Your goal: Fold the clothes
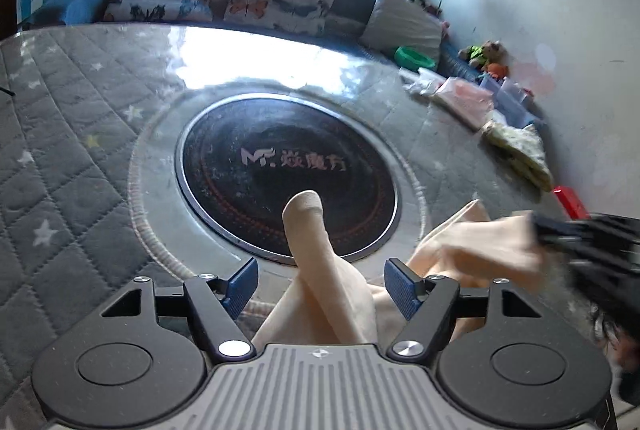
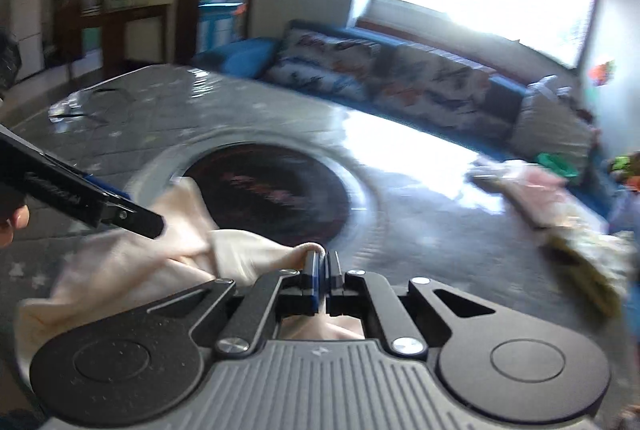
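Cream cloth lies crumpled on tabletop near round black burner. Left gripper jaws wide, straddling a fold. Right gripper jaws pinch cloth's edge.

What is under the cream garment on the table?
The cream garment lies partly on the black round inset and the clear-covered grey quilted tablecloth. Its folds hide whatever lies beneath the bunched part. The right gripper pinches an edge.
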The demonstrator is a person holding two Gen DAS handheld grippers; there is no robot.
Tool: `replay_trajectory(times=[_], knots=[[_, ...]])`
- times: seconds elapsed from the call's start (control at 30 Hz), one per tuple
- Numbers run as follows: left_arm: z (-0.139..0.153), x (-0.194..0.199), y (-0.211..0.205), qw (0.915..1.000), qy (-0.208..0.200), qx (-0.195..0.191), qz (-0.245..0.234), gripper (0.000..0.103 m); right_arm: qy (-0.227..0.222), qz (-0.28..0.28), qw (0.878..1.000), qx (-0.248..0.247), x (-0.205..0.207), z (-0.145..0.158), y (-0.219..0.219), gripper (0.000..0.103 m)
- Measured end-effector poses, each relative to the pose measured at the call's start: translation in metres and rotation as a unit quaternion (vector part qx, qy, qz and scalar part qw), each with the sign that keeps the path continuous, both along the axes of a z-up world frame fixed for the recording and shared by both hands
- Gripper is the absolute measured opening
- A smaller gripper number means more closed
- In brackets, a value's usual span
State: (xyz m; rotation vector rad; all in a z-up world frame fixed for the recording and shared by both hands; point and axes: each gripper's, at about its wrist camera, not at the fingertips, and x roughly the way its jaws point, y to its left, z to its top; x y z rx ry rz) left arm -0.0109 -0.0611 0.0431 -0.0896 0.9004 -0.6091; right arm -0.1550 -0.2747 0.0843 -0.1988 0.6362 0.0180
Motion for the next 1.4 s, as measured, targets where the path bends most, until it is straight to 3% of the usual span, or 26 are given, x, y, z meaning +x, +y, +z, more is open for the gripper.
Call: replay_trajectory(times=[0.1,0.17,0.23,0.37,0.47,0.57,0.63,0.77,0.9,1.07,1.27,1.4], knots=[[-0.007,0.007,-0.003,1.0,0.007,0.002,0.002,0.068,-0.009,-0.057,0.998,-0.01,-0.026,0.007,-0.032,0.002],[-0.01,0.011,-0.003,0.9999,0.012,-0.003,0.002,0.049,-0.006,-0.102,0.995,-0.013,-0.043,0.007,-0.055,0.002],[-0.012,0.014,-0.003,0.9999,0.016,-0.006,0.001,0.041,0.004,-0.143,0.99,-0.015,-0.057,0.002,-0.076,0.002],[-0.013,0.013,0.002,0.9998,0.01,-0.013,-0.004,0.015,0.04,-0.207,0.978,-0.01,-0.074,-0.015,-0.111,0.003],[-0.006,0.009,0.013,0.9998,-0.002,-0.02,0.009,0.008,0.062,-0.227,0.972,0.015,-0.079,-0.026,-0.126,0.005],[0.003,0.004,0.033,0.999,-0.019,-0.023,0.034,0.005,0.055,-0.218,0.974,0.007,-0.075,-0.024,-0.121,0.013],[0.011,-0.001,0.049,0.9974,-0.034,-0.022,0.059,0.005,0.046,-0.208,0.977,-0.004,-0.071,-0.021,-0.115,0.024],[0.022,-0.015,0.089,0.992,-0.055,-0.018,0.112,0.004,0.017,-0.174,0.984,-0.018,-0.054,-0.006,-0.096,0.034],[0.023,-0.013,0.107,0.9912,-0.027,-0.026,0.127,0.01,0.014,-0.132,0.991,0.008,-0.037,-0.003,-0.082,0.037],[0.019,-0.003,0.078,0.995,-0.015,-0.031,0.093,0.052,0.029,-0.075,0.996,0.035,-0.018,-0.016,-0.05,0.04],[-0.006,0.021,0.038,0.9967,0.033,-0.021,0.072,0.062,0.041,-0.035,0.998,0.044,-0.016,-0.026,-0.025,0.046],[-0.022,0.03,0.027,0.9949,0.059,-0.034,0.074,0.06,0.043,-0.035,0.997,0.051,-0.016,-0.028,-0.022,0.049]])
